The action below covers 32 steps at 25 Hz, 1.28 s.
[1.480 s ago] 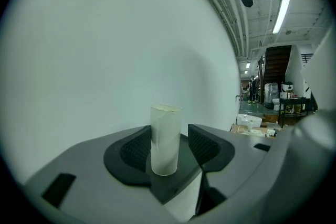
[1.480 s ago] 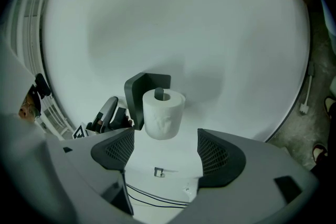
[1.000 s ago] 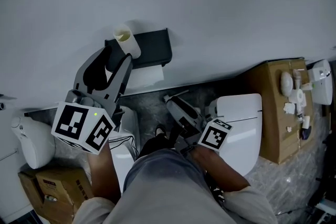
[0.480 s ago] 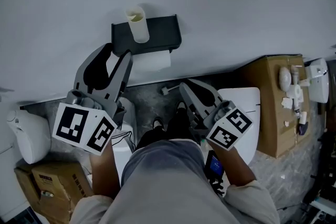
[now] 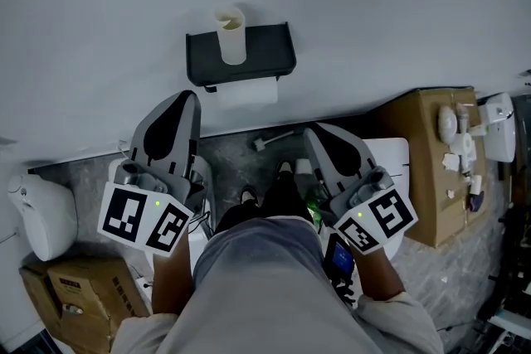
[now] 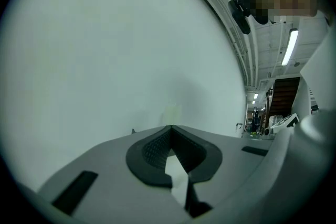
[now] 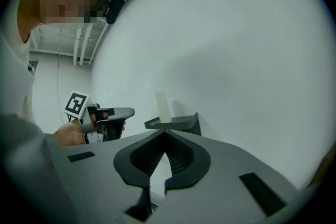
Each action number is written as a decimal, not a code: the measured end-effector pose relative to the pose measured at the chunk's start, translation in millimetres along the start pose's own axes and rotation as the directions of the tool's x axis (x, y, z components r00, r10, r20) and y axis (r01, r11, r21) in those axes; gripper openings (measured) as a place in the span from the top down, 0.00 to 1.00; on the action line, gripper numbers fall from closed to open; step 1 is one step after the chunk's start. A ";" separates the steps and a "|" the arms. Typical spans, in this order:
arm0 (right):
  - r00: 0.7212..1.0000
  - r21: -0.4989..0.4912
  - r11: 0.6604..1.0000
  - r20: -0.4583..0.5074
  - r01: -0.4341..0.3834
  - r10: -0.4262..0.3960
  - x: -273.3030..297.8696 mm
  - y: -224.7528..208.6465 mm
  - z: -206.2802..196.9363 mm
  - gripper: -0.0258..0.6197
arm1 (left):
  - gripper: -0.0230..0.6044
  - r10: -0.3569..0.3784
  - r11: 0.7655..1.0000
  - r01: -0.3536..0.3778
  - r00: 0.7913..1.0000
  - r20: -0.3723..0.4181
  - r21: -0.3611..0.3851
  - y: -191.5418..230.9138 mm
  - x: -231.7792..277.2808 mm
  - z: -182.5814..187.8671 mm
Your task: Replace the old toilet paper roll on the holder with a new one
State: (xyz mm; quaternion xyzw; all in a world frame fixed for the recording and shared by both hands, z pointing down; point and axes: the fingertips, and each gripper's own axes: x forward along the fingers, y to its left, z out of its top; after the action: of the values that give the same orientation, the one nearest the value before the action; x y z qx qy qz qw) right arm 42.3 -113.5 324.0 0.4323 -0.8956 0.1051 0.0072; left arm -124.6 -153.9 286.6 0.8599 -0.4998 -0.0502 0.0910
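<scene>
A black wall holder carries a white paper roll under its shelf. On the shelf stands a pale, bare cardboard tube. My left gripper hangs below and left of the holder, apart from it. Its jaws have just been closing with nothing between them and are shut. My right gripper is below and right of the holder, also just closed and empty. The right gripper view shows the holder, the tube and the left gripper. The left gripper faces bare wall.
A white toilet stands at the right. Beside it a cardboard box carries small items. Another white fixture and a cardboard box are at the lower left. A metal part lies on the grey floor.
The left gripper drew back from the holder and its jaws went from open to shut. The right gripper rose, rolled upright and shut. The tube stays on the shelf.
</scene>
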 end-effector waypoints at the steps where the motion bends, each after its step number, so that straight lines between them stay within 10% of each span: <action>1: 1.000 -0.006 1.000 0.002 0.007 -0.007 -2.5 1.4 2.3 0.93 | 0.95 -0.007 1.000 0.007 1.000 0.000 -0.003 -2.5 -2.0 -2.1; 32: 0.990 -0.110 0.985 0.060 0.131 -0.125 -36.1 42.7 33.4 0.93 | 0.96 -0.068 0.996 0.070 0.997 0.033 -0.049 -37.7 -39.0 -17.7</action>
State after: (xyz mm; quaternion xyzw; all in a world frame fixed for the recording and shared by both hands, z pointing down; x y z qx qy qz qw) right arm 34.4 -66.2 279.8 0.4905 -0.8703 0.0419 0.0146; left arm -108.7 -99.9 296.0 0.8732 -0.4698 -0.0794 0.1026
